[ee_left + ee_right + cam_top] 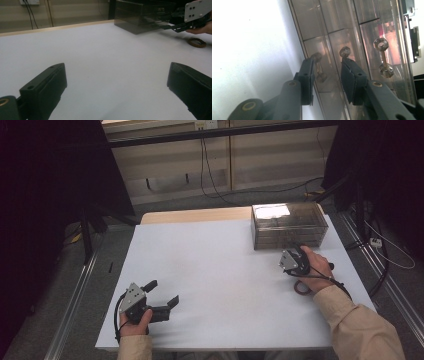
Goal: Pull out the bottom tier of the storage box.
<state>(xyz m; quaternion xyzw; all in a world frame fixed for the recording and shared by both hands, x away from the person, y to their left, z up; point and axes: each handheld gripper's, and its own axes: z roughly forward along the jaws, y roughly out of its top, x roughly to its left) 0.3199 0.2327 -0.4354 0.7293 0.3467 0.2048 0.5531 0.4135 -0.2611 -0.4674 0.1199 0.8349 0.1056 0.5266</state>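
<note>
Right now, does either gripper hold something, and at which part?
Nothing is held yet. The right gripper has its jaws on either side of a drawer handle on the clear drawer box, not yet pressing it. The left gripper rests open over the table.

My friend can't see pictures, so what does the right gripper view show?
Two black jaws of the right gripper reach toward a clear plastic drawer box, standing on either side of one drawer's handle with a gap left between them. Another drawer's handle shines beside it, and the white table lies to the left.
</note>
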